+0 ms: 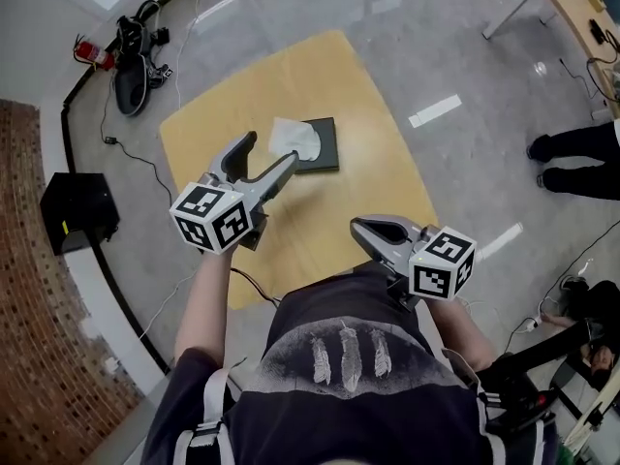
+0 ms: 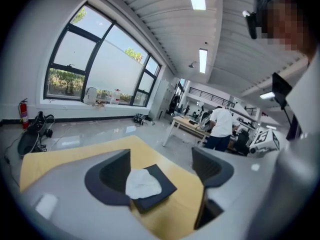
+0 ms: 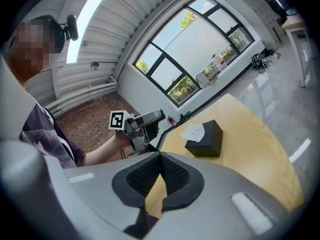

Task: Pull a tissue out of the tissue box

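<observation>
Yellow wooden table (image 1: 378,172), left gripper (image 1: 269,153) over its eight o'clock side with jaws wide apart and empty, right gripper (image 1: 360,229) at five o'clock with jaws pressed together, black tissue box (image 1: 327,148) near table centre, white tissue (image 1: 294,137) standing from its top

The tissue box (image 1: 327,145) is sitting on the bench (image 1: 378,105) in the upper middle of the head view, with the tissue (image 1: 294,139) standing out of its left end. My left claw (image 1: 269,153) is hanging just below and left of the box, near the tissue. My right claw (image 1: 360,229) is hanging at lower right, well apart from the box.
</observation>
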Motion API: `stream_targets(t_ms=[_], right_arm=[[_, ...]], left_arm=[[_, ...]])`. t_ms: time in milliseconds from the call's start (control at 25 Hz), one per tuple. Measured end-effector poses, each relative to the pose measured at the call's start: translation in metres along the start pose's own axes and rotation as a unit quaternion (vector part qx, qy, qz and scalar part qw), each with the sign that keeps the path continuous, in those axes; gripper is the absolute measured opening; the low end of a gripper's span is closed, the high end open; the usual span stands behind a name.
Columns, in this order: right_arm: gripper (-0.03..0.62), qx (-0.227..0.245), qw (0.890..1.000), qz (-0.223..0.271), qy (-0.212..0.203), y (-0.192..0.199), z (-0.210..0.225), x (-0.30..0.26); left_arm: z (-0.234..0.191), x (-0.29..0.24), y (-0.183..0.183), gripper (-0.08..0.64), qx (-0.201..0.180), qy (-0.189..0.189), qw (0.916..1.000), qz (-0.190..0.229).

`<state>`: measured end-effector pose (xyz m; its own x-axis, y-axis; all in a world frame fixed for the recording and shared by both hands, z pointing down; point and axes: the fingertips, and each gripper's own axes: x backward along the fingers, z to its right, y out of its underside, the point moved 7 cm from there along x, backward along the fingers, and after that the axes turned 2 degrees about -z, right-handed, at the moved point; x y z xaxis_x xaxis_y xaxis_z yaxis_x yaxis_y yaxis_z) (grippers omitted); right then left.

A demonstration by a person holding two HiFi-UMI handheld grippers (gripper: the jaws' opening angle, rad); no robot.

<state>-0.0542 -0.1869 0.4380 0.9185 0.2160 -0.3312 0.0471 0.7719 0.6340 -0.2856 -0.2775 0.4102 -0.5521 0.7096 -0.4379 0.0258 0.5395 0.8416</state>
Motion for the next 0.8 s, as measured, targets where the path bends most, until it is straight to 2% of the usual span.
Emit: stream_targets(t_ms=[280, 520, 640, 800], right_arm=[[-0.005, -0.008, 1.0, 0.01, -0.003, -0.003, -0.002, -0.003], [-0.005, -0.006, 1.0, 0.007, 0.01, 0.0, 0.0, 0.001], [-0.005, -0.004, 1.0, 0.006, 0.013, 0.002, 0.0, 0.002], [-0.005, -0.005, 1.0, 0.009, 0.014, 0.0, 0.001, 0.004]], left_arm=[[-0.046, -0.054, 0.041, 0.447, 0.05, -0.003, 0.9949, -0.088], [-0.077, -0.083, 0.069, 0.48, 0.1, -0.019, 0.988, -0.116], [-0.083, -0.087, 0.075, 0.462, 0.128, -0.008, 0.9857, -0.109], [-0.083, -0.089, 0.079, 0.34, 0.143, 0.001, 0.9843, -0.103]])
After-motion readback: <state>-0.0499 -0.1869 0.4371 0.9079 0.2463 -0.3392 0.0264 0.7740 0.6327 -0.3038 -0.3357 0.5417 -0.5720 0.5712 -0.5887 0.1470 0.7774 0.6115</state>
